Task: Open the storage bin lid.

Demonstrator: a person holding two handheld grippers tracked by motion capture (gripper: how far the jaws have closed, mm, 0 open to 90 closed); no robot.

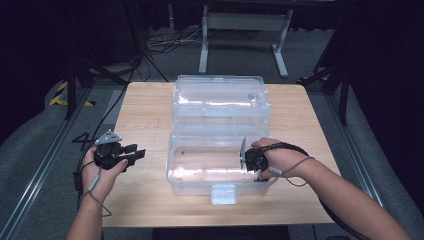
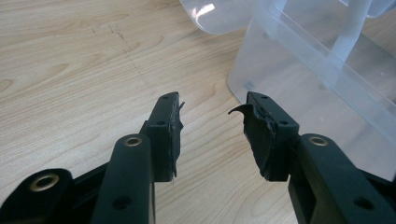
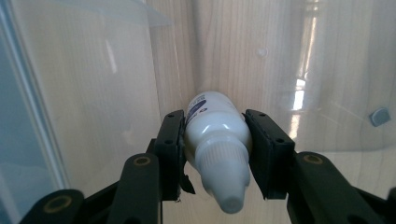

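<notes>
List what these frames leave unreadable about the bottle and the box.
- White bottle: label print too small, its far side hidden; right gripper view.
- Bottle in the high view: hidden by right gripper and hand.
- Clear box: cut off by the frame edge; left gripper view.

Small white dropper bottle [image 3: 215, 140], nozzle toward cam, tilted, inside clear plastic box [image 1: 190, 187].

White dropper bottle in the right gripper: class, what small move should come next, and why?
Probably lower it to the floor of the clear plastic box and open the jaws. The right gripper is shut on the white dropper bottle inside the open box, just above the bottom.
</notes>
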